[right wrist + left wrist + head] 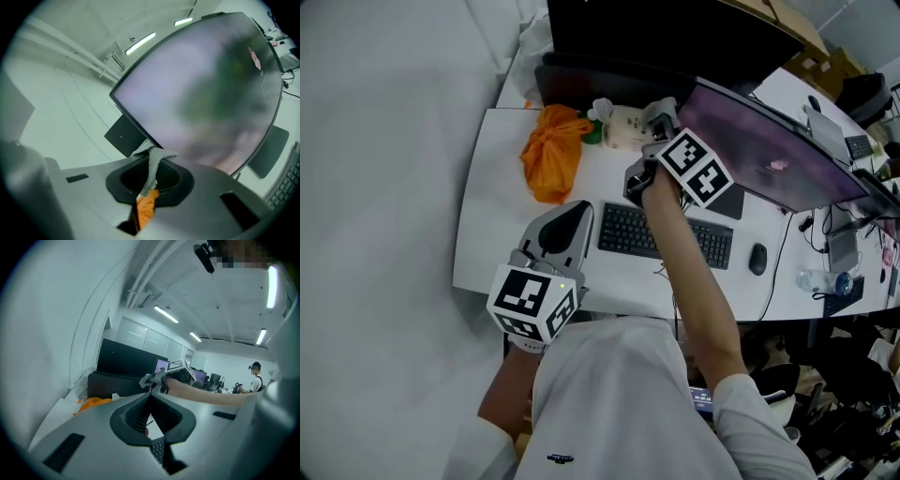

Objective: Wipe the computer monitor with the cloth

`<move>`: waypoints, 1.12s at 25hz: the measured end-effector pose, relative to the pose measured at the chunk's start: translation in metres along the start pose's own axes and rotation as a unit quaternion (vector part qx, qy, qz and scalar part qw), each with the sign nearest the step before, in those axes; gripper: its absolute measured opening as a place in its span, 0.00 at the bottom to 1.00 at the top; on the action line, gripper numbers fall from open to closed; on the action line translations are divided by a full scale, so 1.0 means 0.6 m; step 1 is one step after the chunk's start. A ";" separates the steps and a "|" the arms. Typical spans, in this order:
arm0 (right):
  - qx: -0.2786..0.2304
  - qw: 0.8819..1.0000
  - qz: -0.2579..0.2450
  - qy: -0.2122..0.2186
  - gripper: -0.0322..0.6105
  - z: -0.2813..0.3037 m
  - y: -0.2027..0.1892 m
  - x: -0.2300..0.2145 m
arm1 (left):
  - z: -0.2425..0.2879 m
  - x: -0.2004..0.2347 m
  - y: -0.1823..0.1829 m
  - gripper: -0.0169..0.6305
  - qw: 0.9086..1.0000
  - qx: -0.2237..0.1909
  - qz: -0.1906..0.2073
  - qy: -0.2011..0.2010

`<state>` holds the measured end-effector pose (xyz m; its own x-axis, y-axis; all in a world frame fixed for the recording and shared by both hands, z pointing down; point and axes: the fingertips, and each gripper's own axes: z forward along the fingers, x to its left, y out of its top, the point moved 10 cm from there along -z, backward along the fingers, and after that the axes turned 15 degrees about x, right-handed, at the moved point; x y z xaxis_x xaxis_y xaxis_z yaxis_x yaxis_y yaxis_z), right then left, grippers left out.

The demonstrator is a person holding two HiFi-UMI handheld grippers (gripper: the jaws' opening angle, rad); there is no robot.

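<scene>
The curved monitor (769, 155) stands on the white desk (487, 244), its screen lit pale purple. My right gripper (660, 114) is raised at the screen's left edge and is shut on a grey cloth (153, 168). In the right gripper view the cloth pokes up between the jaws just below the monitor (206, 89). My left gripper (564, 228) hovers low over the desk's front left, shut with nothing in it. In the left gripper view its jaws meet, and beyond my left gripper (150, 397) I see the right gripper (177, 367) with the cloth (146, 379).
An orange bag (553, 150) lies at the desk's back left, beside a pale bottle (623, 127). A black keyboard (661, 234) and mouse (757, 258) sit before the monitor. A second dark screen (647, 37) stands behind. A person (255, 376) stands far off.
</scene>
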<state>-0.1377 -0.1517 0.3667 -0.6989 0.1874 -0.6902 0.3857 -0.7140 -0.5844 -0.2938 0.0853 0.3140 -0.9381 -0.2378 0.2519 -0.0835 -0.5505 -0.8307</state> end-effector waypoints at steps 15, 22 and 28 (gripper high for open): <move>-0.034 0.999 0.010 0.025 0.09 -0.046 0.062 0.074 | -0.023 -0.016 0.047 0.05 1.000 -0.009 0.027 -0.002; -0.052 0.996 0.028 0.060 0.09 -0.076 0.099 0.108 | -0.037 -0.021 0.064 0.05 0.999 -0.024 0.029 -0.001; -0.050 0.995 0.027 0.078 0.09 -0.095 0.123 0.107 | -0.037 -0.024 0.064 0.05 0.999 -0.026 0.028 -0.009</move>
<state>-0.1196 -0.1539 0.2547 -0.5770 0.2586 -0.7748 0.4834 -0.6564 -0.5791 -0.2908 0.0853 0.2677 -0.9355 -0.2819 0.2129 -0.0487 -0.4940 -0.8681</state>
